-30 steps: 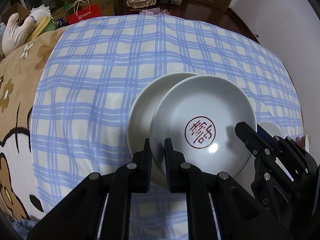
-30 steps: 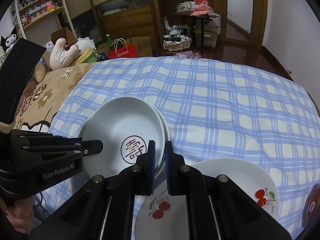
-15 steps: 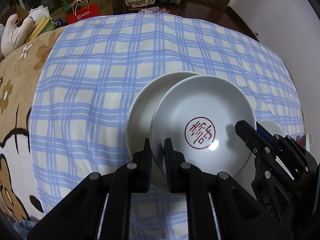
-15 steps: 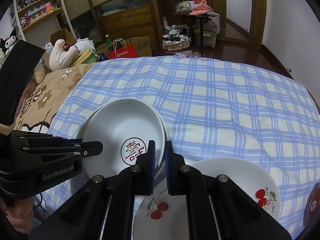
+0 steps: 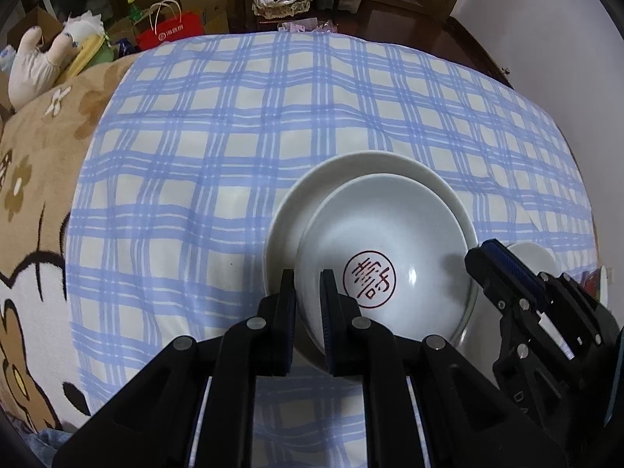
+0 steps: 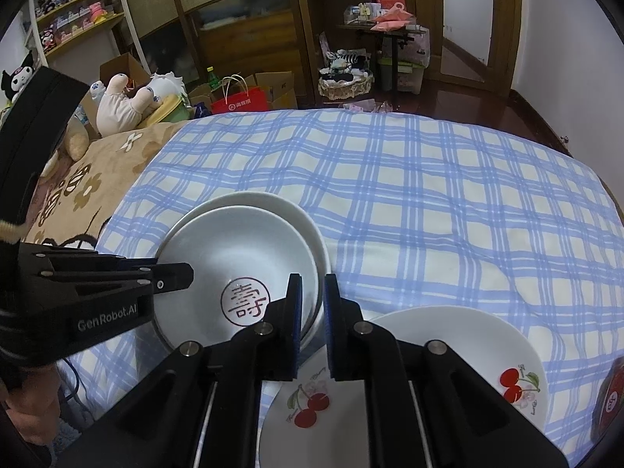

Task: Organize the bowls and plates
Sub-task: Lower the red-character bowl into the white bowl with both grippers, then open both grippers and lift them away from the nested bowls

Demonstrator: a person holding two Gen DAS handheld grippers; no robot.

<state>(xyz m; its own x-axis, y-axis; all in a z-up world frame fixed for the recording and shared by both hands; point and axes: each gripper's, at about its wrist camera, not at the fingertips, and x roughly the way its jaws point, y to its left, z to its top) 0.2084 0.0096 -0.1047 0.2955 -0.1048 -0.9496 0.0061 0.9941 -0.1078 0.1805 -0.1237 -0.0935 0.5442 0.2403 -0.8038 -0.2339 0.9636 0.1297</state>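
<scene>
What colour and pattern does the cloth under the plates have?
The cloth is white with a light blue checked pattern, seen best in the right wrist view.

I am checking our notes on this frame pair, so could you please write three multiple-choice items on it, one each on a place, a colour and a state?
1. Where does the bowl with the seal mark sit?
A. inside the larger white bowl
B. on the cherry plate
C. on the brown blanket

2. What colour is the seal mark in the bowl?
A. blue
B. red
C. green

3. How does the left gripper stand?
A. wide open above the cloth
B. shut on the cherry plate
C. shut on the near rim of the marked bowl

Answers:
1 A, its rim lies within the larger bowl's rim in both views.
2 B, the round mark is dark red.
3 C, its fingers close on either side of that rim.
</scene>
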